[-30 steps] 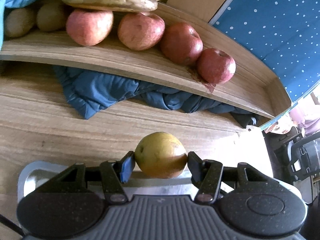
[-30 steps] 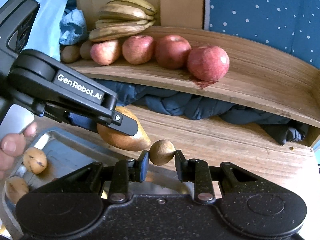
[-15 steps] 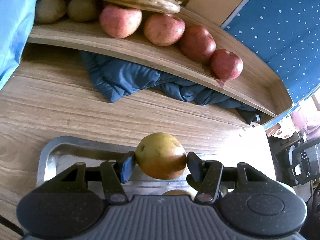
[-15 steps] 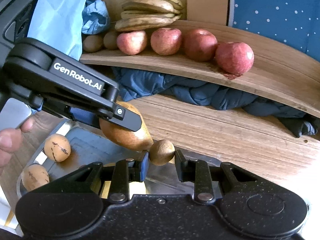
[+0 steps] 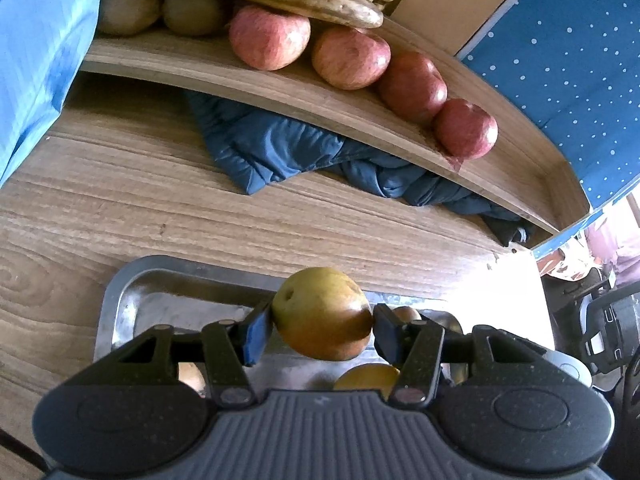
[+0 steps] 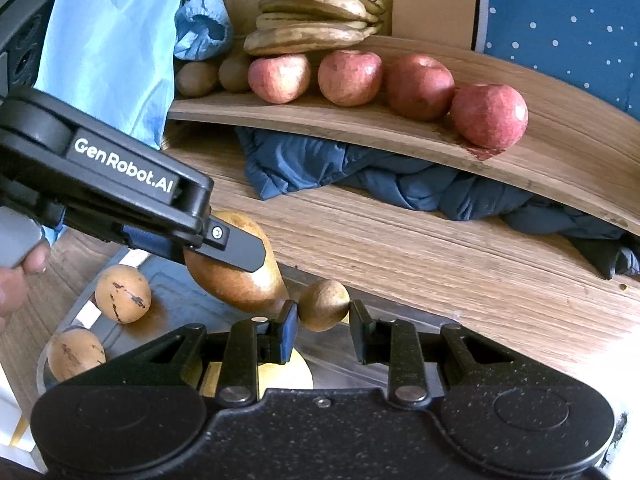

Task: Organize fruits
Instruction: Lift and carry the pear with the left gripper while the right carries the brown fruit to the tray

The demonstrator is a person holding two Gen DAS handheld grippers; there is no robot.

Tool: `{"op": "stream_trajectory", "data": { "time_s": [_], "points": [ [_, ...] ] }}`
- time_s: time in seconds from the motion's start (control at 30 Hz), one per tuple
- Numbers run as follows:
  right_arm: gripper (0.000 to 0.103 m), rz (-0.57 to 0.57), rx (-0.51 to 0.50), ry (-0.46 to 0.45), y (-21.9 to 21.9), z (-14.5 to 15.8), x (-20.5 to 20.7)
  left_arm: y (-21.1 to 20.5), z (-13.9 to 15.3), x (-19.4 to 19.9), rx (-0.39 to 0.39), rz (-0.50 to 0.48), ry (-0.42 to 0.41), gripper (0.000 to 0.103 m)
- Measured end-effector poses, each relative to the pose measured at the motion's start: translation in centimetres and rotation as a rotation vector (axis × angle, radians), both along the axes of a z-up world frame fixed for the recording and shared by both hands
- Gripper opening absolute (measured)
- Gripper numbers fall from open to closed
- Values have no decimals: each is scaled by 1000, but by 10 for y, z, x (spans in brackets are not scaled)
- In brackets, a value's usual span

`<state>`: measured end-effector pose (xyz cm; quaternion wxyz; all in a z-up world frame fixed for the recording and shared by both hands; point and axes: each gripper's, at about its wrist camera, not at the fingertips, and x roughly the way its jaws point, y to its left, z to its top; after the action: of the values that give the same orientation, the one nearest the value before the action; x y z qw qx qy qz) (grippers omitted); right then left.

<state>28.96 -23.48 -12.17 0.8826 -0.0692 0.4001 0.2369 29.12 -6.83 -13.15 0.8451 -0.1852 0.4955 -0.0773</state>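
Observation:
My left gripper [image 5: 323, 330] holds a yellow-brown pear [image 5: 322, 314] between its blue pads, its jaws closing on it, just above the metal tray [image 5: 132, 292]. In the right wrist view the same pear [image 6: 240, 284] hangs under the left gripper's finger [image 6: 236, 246]. My right gripper [image 6: 323, 322] is shut on a small brown fruit [image 6: 324, 308] beside the pear, over the tray's far rim [image 6: 400, 308]. Two speckled brown fruits [image 6: 122, 299] [image 6: 76, 354] lie in the tray. A yellow fruit [image 5: 366, 376] shows under the left gripper.
A curved wooden shelf [image 6: 520, 168] at the back carries several red apples [image 6: 350, 76], bananas [image 6: 316, 12] and kiwis [image 6: 198, 78]. Dark blue cloth [image 6: 360, 168] is bunched beneath it. A light blue garment [image 6: 112, 40] and a hand [image 6: 16, 280] are at the left.
Both grippers have drawn back from the shelf with their fruits still held. The tray and the fruits in it have come further into view.

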Motion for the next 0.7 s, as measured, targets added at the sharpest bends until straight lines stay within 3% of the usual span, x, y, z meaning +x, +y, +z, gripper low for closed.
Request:
{"op": "stream_trajectory", "data": {
  "time_s": [0.13, 0.57, 0.7],
  "points": [
    [30, -1, 0, 2, 2, 0, 0, 3, 1, -1, -4, 4, -4, 51],
    [30, -13, -1, 7, -1, -1, 0, 4, 1, -3, 2, 8, -1, 51],
    [30, -21, -3, 11, -2, -2, 0, 8, 1, -5, 38, 20, 6, 50]
  ]
}}
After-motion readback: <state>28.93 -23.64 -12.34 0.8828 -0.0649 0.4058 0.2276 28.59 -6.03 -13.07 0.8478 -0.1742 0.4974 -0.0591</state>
